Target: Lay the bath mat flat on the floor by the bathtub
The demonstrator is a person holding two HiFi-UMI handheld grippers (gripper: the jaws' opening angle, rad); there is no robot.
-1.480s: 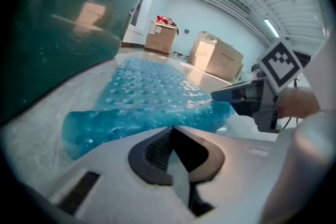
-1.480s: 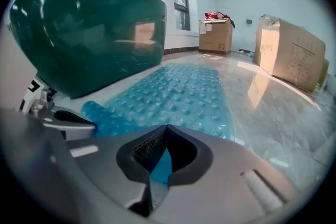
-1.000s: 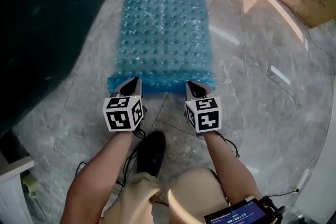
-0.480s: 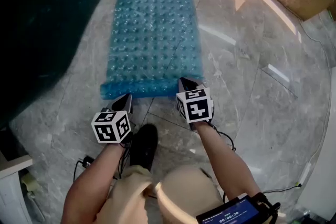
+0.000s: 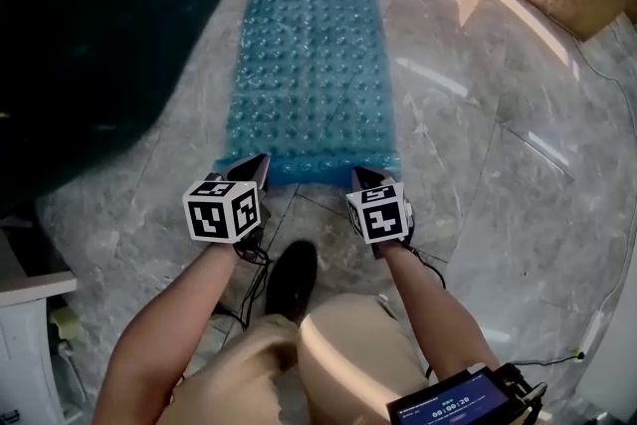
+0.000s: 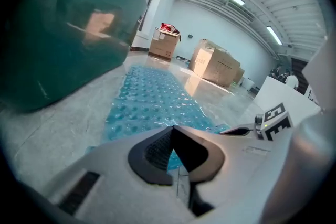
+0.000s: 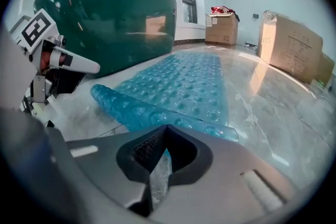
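Fingers closed and empty, the left gripper (image 5: 261,160) has returned to the near left corner, while the right gripper (image 5: 358,173) sits at the near right, of a blue bubbled bath mat (image 5: 311,55) lying on the floor (image 5: 478,174) beside the bathtub (image 5: 90,45), its near edge curled.

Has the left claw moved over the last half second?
Yes. The left claw went forward, away from the shoe, up to the bath mat.
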